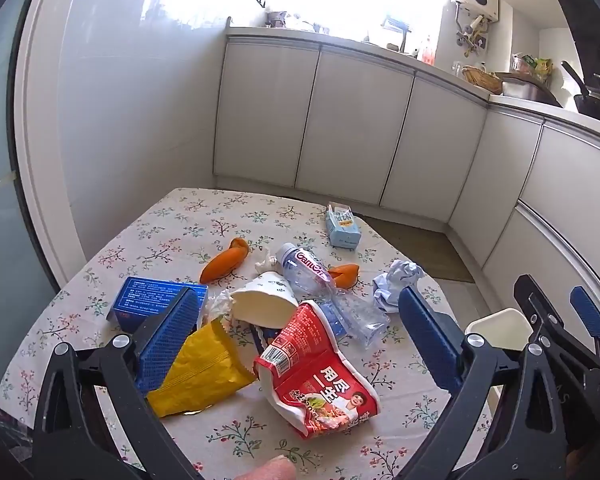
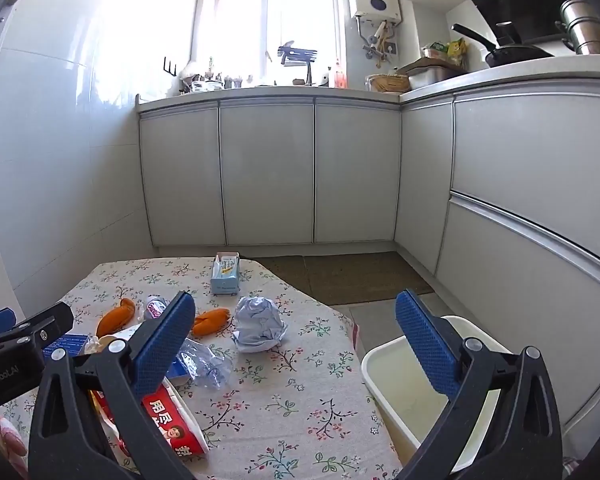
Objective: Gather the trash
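Note:
Trash lies on a table with a floral cloth (image 1: 172,220): a red crushed noodle cup (image 1: 316,372), a yellow wrapper (image 1: 202,372), a white paper cup (image 1: 266,300), a crushed clear bottle (image 1: 324,284), a blue box (image 1: 152,300), two orange peels (image 1: 224,264), a crumpled paper ball (image 1: 394,280) and a light blue carton (image 1: 342,226). My left gripper (image 1: 296,340) is open above the red cup and yellow wrapper. My right gripper (image 2: 296,336) is open over the table's right side, near the paper ball (image 2: 260,320). A white bin (image 2: 400,392) stands right of the table.
Grey kitchen cabinets (image 2: 268,172) run along the back and right, with a cluttered counter above. A brown mat (image 2: 348,276) lies on the floor beyond the table. The right gripper also shows at the right edge of the left wrist view (image 1: 560,320).

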Available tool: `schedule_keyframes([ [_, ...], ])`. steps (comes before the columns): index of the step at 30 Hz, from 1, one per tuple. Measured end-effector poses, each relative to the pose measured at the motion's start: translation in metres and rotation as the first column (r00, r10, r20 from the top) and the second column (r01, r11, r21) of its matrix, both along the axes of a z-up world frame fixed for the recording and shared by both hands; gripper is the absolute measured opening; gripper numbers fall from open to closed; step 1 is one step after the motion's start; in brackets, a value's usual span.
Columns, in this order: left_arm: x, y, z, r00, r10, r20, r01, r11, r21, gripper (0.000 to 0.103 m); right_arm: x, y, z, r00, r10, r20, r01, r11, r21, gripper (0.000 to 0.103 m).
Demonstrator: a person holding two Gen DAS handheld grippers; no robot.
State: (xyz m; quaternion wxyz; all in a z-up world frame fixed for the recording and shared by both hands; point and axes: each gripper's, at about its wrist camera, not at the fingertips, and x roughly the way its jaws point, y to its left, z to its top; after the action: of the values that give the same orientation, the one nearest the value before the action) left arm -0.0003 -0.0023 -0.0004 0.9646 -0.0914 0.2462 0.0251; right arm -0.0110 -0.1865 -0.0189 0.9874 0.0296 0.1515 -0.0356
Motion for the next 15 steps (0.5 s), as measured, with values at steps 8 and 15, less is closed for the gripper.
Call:
schedule_keyframes([
  [8,0.001,-0.011,0.003,1.0,-0.011,0.001,0.011,1.0,0.011,0.096,0.0,-0.003,0.001,1.0,0.0,0.008,0.0,1.0,0.004,0.098],
  [15,0.003,-0.006,-0.001,1.0,-0.021,-0.009,0.021,1.0,0.015,0.096,0.0,-0.003,-0.001,1.0,-0.002,0.008,0.002,1.0,0.005,0.098],
])
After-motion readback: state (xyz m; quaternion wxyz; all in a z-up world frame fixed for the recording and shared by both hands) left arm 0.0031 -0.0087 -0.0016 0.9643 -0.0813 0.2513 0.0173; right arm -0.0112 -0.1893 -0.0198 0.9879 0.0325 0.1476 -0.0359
